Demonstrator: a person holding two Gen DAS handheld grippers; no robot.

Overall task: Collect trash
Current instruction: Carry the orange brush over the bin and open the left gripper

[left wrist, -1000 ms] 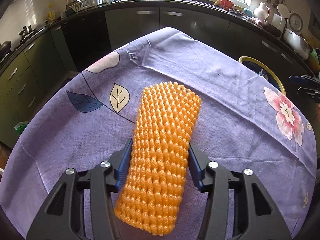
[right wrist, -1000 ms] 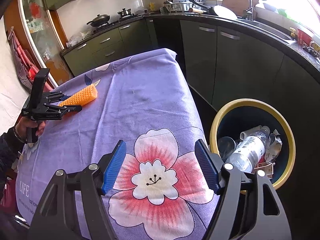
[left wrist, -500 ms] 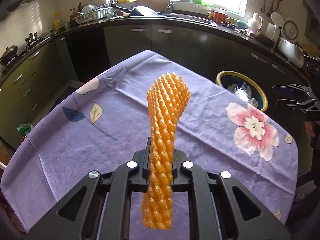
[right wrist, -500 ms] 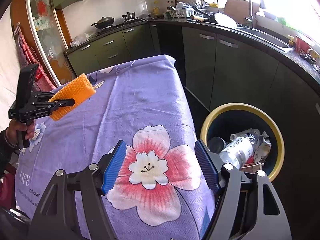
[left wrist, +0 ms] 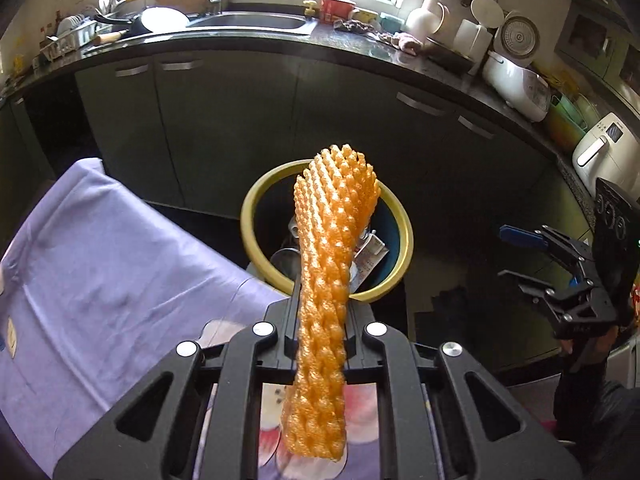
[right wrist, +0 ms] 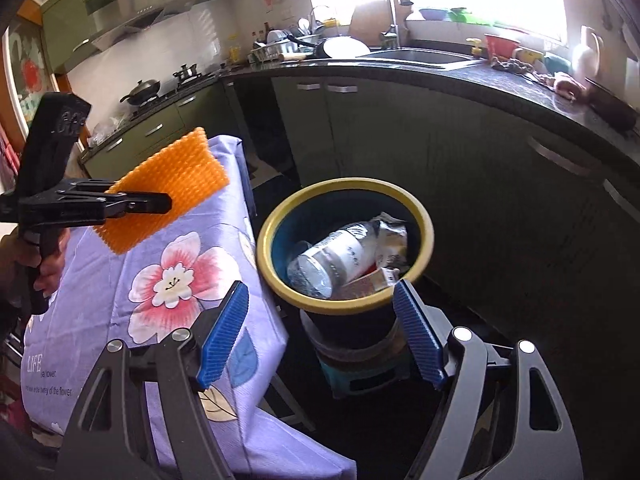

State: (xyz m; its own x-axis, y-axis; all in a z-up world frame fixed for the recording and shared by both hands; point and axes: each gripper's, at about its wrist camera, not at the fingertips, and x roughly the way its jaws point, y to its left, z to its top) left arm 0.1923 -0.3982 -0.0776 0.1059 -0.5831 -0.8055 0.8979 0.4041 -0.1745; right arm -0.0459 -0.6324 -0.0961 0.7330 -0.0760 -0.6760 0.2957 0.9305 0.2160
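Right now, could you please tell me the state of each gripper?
Left gripper: closed on the orange foam net.
Right gripper: open, jaws just widened, nothing between them.

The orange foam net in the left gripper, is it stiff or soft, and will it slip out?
The orange foam net is probably soft: it pinches narrow where the left gripper clamps it. It seems light, since its free end stays up. Its bumpy surface likely resists slipping.

White print reads "LIFE" on the purple tablecloth (right wrist: 120,320), at its near corner below the pink flower (right wrist: 176,276); the smaller line under it ends "of the flower".
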